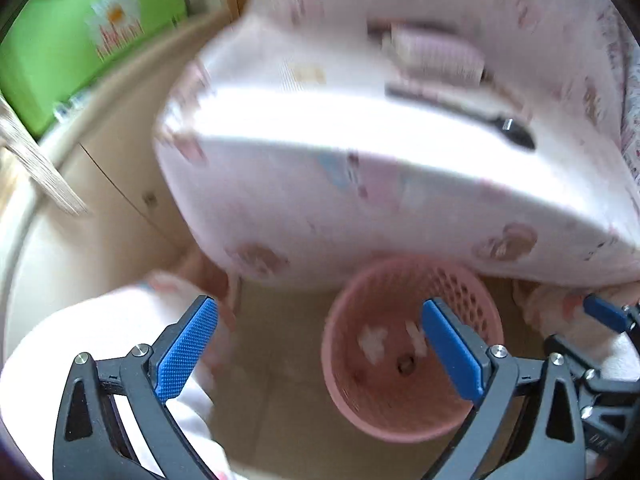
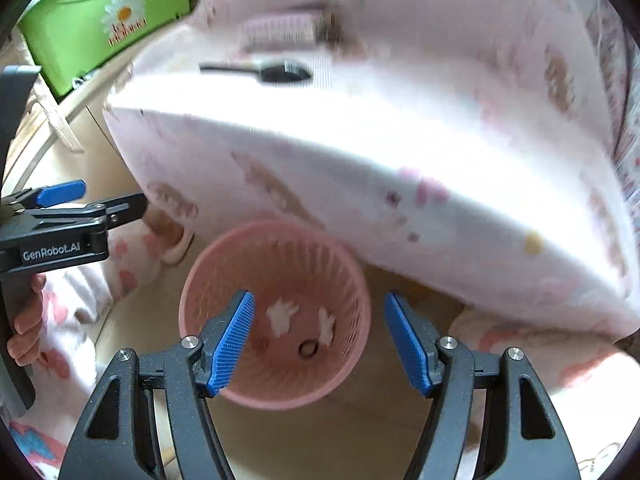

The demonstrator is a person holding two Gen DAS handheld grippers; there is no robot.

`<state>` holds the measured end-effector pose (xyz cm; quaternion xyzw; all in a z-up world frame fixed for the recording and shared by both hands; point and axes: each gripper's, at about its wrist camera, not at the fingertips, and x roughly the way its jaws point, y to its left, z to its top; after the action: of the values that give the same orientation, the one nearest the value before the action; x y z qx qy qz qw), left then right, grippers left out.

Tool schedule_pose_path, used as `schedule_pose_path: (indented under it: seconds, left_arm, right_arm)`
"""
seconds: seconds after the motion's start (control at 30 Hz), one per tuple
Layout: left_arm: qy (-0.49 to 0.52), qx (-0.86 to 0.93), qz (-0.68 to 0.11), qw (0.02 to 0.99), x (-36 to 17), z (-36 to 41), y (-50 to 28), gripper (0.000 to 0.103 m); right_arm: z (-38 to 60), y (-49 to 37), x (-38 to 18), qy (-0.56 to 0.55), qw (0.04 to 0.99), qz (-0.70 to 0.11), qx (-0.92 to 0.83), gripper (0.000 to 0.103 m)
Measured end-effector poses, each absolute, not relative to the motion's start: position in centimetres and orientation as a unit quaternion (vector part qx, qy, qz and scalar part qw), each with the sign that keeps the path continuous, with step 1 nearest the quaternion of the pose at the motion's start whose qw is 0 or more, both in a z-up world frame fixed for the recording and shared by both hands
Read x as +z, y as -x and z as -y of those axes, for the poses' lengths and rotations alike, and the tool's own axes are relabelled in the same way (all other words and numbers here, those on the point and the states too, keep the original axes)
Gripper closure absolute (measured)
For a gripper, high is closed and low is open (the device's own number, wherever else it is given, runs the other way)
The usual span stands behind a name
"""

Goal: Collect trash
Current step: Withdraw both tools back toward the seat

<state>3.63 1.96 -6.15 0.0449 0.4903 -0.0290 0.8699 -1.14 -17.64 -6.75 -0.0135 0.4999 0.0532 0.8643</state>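
A pink perforated trash basket stands on the floor below the bed edge. White crumpled scraps and a small dark ring lie in its bottom. My left gripper is open and empty, above the basket's left rim. My right gripper is open and empty, directly over the basket. The left gripper also shows at the left of the right wrist view. On the bed lie a black comb-like item and a pink striped object.
A mattress with a pink patterned sheet overhangs the basket. A green storage box stands at the back left. Beige floor surrounds the basket. The person's patterned clothing is at the left.
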Motion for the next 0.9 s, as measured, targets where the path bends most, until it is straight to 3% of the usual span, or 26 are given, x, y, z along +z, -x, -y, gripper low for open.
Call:
schedule_pose_path:
  seconds: [0.2, 0.37, 0.9]
  left_arm:
    - [-0.042, -0.004, -0.414, 0.909, -3.5, -2.5, -2.6, 0.002]
    - [-0.044, -0.004, -0.404, 0.913, -3.3, -2.4, -2.7, 0.002]
    - [0.027, -0.048, -0.342, 0.938, 0.0, -3.2, -1.6, 0.002]
  right_arm:
    - [17.9, 2.5, -3.1, 0.017, 0.914, -0.405, 0.008, 0.033]
    - [19.0, 3.5, -0.8, 0.009, 0.943, -0.332, -0.024, 0.033]
    - [20.3, 3.0, 0.1, 0.009, 0.949, -0.313, -0.042, 0.033]
